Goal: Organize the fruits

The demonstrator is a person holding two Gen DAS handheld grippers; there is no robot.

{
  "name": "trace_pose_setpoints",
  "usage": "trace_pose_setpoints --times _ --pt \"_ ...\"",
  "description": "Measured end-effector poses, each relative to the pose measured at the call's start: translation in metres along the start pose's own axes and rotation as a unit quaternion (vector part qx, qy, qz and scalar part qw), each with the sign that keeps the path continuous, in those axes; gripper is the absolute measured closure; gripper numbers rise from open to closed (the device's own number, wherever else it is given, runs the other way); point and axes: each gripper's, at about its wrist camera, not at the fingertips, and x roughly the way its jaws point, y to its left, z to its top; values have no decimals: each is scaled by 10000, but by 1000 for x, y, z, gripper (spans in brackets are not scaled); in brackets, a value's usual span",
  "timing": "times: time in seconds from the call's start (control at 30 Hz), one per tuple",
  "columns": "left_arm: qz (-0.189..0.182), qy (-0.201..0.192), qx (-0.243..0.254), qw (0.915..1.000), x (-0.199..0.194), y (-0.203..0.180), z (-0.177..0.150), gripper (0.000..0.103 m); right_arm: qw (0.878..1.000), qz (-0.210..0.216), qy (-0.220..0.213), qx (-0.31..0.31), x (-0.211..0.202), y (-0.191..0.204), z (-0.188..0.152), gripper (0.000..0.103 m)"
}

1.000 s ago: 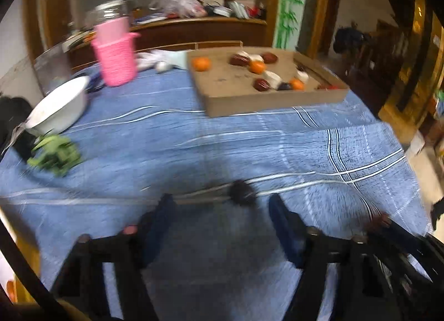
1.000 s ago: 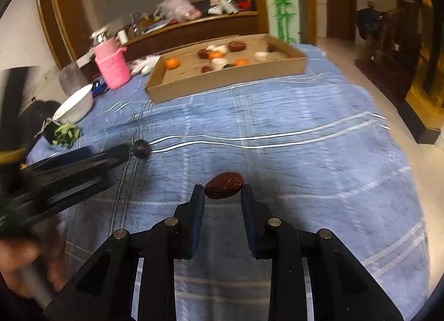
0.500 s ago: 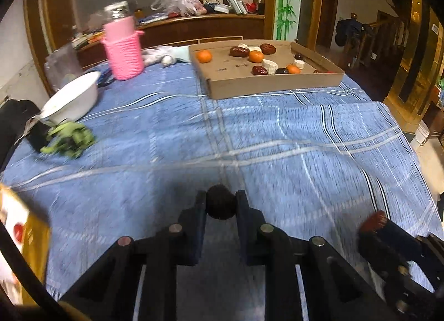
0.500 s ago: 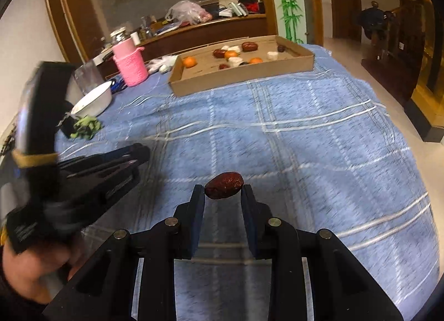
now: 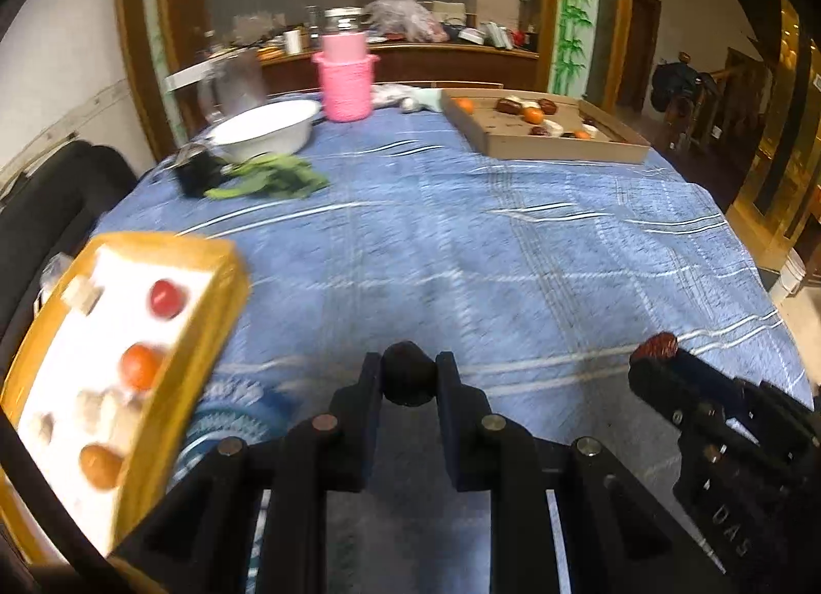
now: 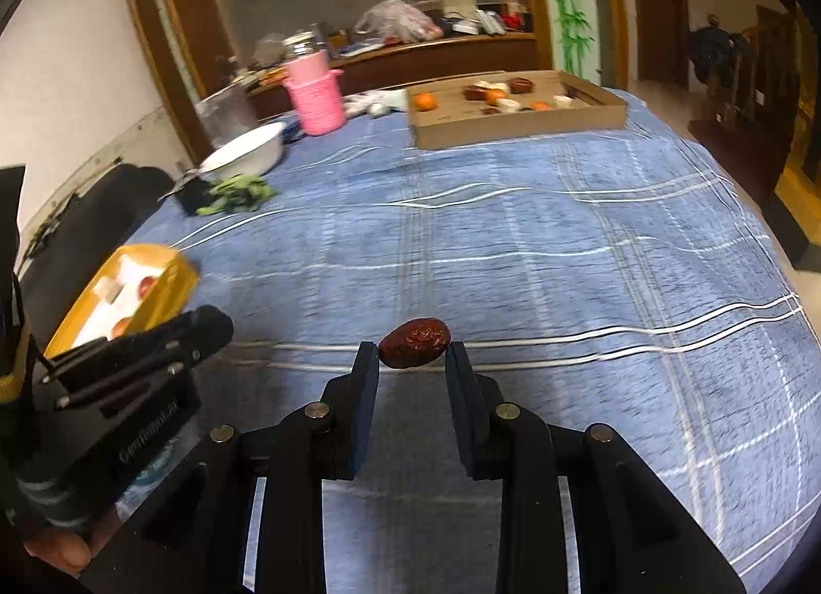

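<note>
Left gripper is clamped on a small dark round fruit, pinched between both pads at the fingertips and lifted clear of the blue striped tablecloth. Right gripper is clamped on a wrinkled red date, held crosswise between the fingertips, also off the cloth. In the left wrist view the right gripper shows at lower right with the date at its tip; in the right wrist view the left gripper shows at lower left, a hand under it. Yellow-rimmed tray with a white inside sits at the near left table edge, just left of the left gripper; it holds a red fruit, an orange one, a brownish one and some pale pieces, all blurred. Cardboard box at the far right of the table holds more oranges, dates and pale pieces. Far left: white bowl, green leaves, pink knitted holder around a jar.
</note>
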Motion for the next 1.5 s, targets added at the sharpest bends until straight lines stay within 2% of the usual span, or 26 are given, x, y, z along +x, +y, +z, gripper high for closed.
trace_pose_setpoints --times 0.33,0.6,0.83,1.0,1.2,1.27,1.33,1.43,1.5 --pt "415 -126 -679 9967 -40 99 -32 80 9967 549 -32 -602 -9 84 -10 77" --pt "977 -145 -1340 9860 -54 187 -54 80 9865 1171 71 -1141 5 168 -9 78" --pt "1307 -74 -1672 9772 -54 230 -61 80 9746 1577 197 -1577 16 228 -8 80" --pt "1439 23 -1837 9724 -53 248 -69 80 9668 1774 427 -1786 33 252 -10 80" --pt "1437 171 -2012 9688 -47 260 -73 79 9654 1812 538 -1798 46 256 -12 79" --pt "1407 155 -2052 9684 -48 262 -74 79 9671 1921 525 -1584 43 242 -6 79" --pt "1516 154 -2030 9672 -48 264 -75 78 9720 1836 492 -1383 37 222 3 68" --pt "1438 152 -2080 9674 -49 265 -75 75 9762 1624 565 -1319 27 189 7 67" --pt "1416 101 -2071 9680 -51 263 -75 72 9781 1422 677 -1364 23 170 -3 67"
